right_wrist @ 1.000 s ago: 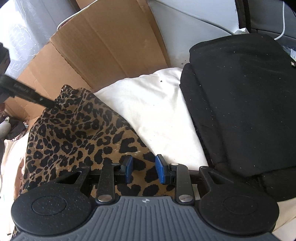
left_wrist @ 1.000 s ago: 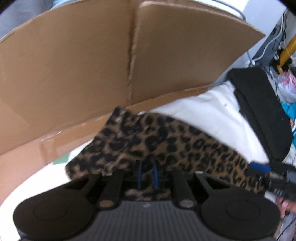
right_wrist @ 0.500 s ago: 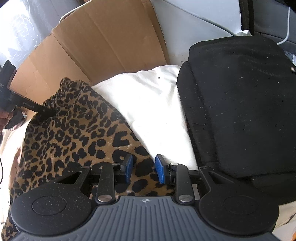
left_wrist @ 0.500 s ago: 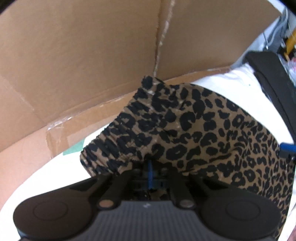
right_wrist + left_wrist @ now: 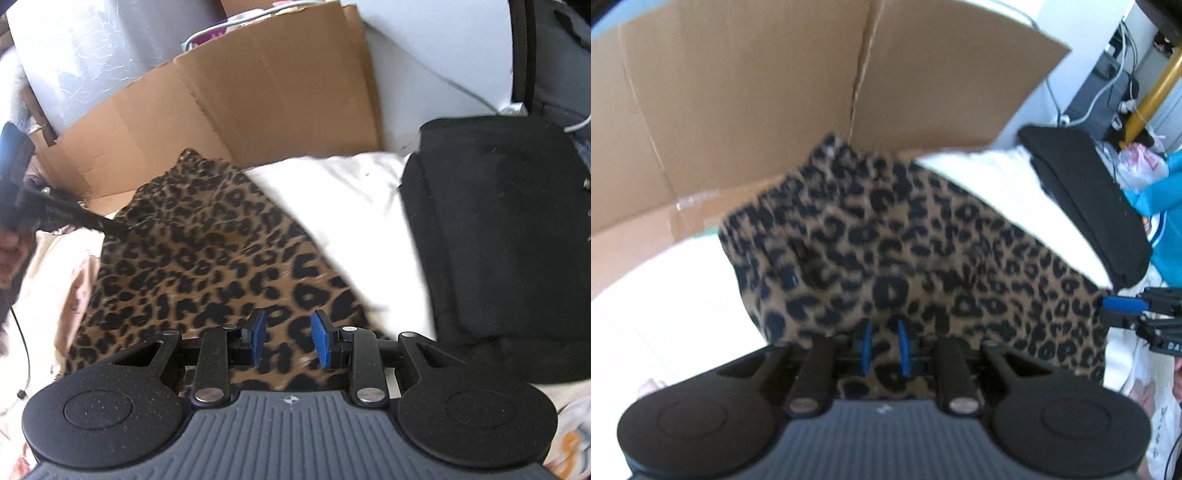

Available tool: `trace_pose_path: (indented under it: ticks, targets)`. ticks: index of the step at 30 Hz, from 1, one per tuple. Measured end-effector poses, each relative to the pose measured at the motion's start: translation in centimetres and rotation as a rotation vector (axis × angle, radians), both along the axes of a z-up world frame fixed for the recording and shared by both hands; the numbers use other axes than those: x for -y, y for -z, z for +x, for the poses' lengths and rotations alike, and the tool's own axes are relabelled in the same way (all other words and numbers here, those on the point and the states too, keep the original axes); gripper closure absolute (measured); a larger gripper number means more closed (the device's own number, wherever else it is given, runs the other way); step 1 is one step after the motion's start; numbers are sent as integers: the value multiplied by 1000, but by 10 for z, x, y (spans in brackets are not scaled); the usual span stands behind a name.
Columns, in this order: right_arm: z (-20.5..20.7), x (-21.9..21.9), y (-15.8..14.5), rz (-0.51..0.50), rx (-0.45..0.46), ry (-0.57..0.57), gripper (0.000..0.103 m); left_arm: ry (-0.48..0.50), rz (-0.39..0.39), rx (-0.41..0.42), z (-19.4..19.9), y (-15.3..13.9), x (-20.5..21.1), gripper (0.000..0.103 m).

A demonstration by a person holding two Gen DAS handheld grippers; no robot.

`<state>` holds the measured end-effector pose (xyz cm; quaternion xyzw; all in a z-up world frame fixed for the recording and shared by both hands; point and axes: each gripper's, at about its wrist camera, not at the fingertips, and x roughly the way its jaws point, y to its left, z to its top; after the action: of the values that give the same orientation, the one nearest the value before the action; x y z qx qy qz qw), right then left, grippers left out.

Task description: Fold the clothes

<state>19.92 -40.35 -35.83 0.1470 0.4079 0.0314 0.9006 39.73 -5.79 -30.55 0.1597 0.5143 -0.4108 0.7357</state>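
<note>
A leopard-print garment (image 5: pixel 905 240) lies spread on white bedding (image 5: pixel 997 192). My left gripper (image 5: pixel 884 349) hangs over its near edge. Its jaws are opening: a narrow gap shows between the blue pads, the cloth shows through it, and nothing is pinched. In the right wrist view the same garment (image 5: pixel 207 266) runs under my right gripper (image 5: pixel 289 341), which stands open with the print showing in the wide gap. The left gripper (image 5: pixel 114 230) touches the garment's left edge there. One of the right gripper's blue pads (image 5: pixel 1123 303) sits at the garment's right corner.
A folded cardboard sheet (image 5: pixel 757 110) stands behind the bedding. A black folded item (image 5: pixel 498 240) lies along the right side. Past it are a blue bag (image 5: pixel 1167 192), a yellow pole (image 5: pixel 1156 85) and cables. A hand (image 5: pixel 11 251) holds the left gripper.
My left gripper was shut on the garment's gathered edge half a second ago. Its pads have now parted and it has shifted sideways. The right gripper rose a little and kept the same gap.
</note>
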Motion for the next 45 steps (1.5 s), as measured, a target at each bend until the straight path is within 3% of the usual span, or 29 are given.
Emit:
trace_pose_path:
  ticks: [3, 5, 7, 15, 20, 27, 36, 45]
  targets:
    - [-2, -13, 8, 7, -21, -24, 69, -40, 35, -13, 4, 18, -5, 90]
    - [-3, -20, 15, 12, -40, -35, 69, -94, 43, -29, 8, 27, -7, 99]
    - [-6, -24, 21, 10, -62, -41, 69, -138, 39, -34, 11, 33, -7, 99]
    - [-21, -28, 20, 41, -99, -13, 69, -163, -33, -12, -11, 4, -29, 91]
    - [-27, -55, 10, 65, -79, -88, 69, -120, -57, 5, -42, -22, -49, 83]
    - [-33, -103, -1, 77, -86, -237, 69, -101, -34, -24, -82, -31, -81, 83]
    - [-46, -141, 0, 86, -112, -360, 69, -105, -9, -129, -118, -20, -120, 84]
    - [-53, -155, 22, 80, -177, -407, 69, 10, 29, -229, -159, 8, -136, 84]
